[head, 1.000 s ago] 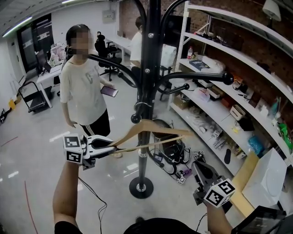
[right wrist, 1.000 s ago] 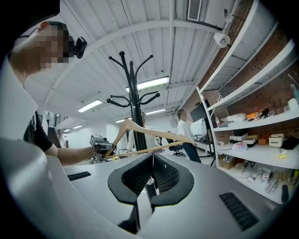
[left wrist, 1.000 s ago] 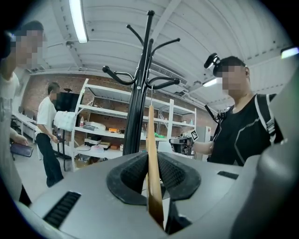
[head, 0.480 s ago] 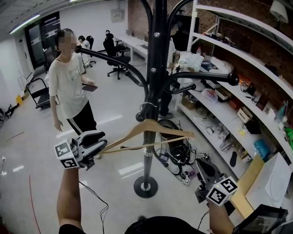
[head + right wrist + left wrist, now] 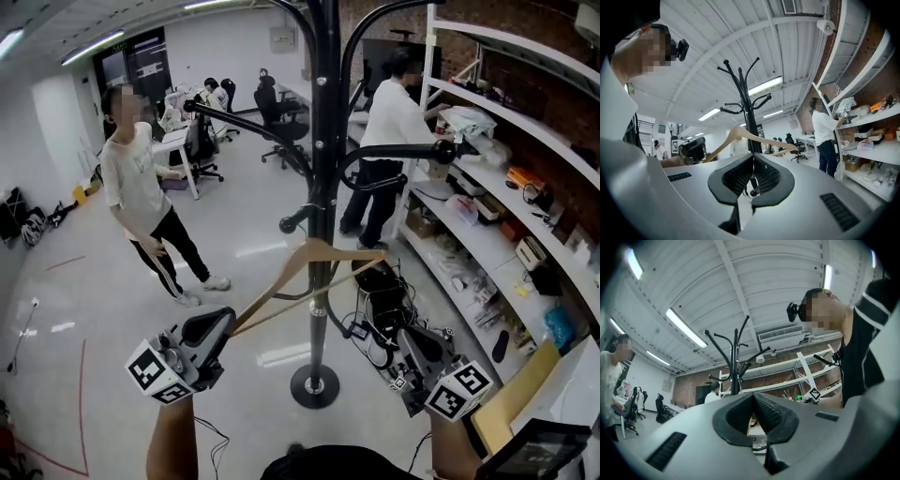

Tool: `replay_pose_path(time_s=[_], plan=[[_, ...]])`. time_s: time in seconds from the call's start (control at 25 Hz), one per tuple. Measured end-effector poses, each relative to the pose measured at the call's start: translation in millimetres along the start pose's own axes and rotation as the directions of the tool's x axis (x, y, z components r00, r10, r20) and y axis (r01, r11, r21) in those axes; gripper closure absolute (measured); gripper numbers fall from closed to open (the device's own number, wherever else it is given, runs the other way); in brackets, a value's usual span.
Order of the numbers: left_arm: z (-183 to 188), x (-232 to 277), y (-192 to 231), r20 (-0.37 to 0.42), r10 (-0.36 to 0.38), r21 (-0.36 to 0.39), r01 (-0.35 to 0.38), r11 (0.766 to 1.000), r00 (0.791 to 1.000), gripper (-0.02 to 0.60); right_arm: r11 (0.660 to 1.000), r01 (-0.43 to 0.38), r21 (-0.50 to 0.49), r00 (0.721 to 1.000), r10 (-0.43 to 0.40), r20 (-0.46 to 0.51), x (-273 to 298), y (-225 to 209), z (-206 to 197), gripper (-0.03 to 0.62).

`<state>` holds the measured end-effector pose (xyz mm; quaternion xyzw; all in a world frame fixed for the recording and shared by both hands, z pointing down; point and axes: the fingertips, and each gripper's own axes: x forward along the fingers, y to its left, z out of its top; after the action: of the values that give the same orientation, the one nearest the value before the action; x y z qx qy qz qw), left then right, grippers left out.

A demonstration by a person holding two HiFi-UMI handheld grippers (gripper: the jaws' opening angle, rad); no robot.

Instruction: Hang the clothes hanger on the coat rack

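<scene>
1. A person [image 5: 141,192] stands on the floor [image 5: 244,230] at far left, well apart from the rack.
2. Left gripper [image 5: 228,322]: the forearm [image 5: 173,441] rises from the bottom edge. The gripper points up and to the right, with its marker cube at lower left. Its own view looks up at the ceiling and the rack top. The jaws are clenched together and nothing is between them.
3. Hanger [image 5: 309,249]: wooden, and up in the air at the rack. Its long axis is tilted. The left end is the lower one and lies just beside the left gripper's tips; whether they touch cannot be told. From there it climbs right to the apex, just left of the pole and under a short peg [image 5: 289,223]. The right end lies beyond the pole. The hook is too thin in the head view to trace onto the peg.
4. Rack [image 5: 323,141]: a black upright pole with curved arms, standing on a round base.
5. Right gripper [image 5: 405,336]: held low, right of the base, pointing up and to the left toward the rack. The jaws are clenched together and hold nothing.
6. A second person [image 5: 389,122] stands at the shelves [image 5: 487,178] on the right.
</scene>
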<state>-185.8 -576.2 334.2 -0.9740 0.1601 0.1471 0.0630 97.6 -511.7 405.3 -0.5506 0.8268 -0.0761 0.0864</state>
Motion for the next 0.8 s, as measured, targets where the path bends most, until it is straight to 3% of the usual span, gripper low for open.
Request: replay_pose_path(time_s=[0.16,0.28,0.52,0.8], plan=[[8,1,-55,0.05,0.07,-0.107,-0.064,0.992,0.996,0.583,0.997,-0.077,0.004,0.997,0.077,-0.001,-8,11,6,0.588],[5,14,-100,0.059,0.087,-0.202,-0.074,0.977,0.994,0.583,0.991,-0.136,-0.005,0.991,0.135,-0.019,-25,14,8,0.588],[-8,26,-179,0.126,0.125,-0.297,-0.083,0.951,0.984,0.583,0.972,-0.234,0.027,0.971,0.235,-0.05,-69,14,-2,0.588],[-22,28,-254,0.119,0.225,-0.316,-0.178,0.932,0.967,0.583,0.951,-0.303,0.067,0.946,0.309,-0.103,-118,19,-17,0.588]])
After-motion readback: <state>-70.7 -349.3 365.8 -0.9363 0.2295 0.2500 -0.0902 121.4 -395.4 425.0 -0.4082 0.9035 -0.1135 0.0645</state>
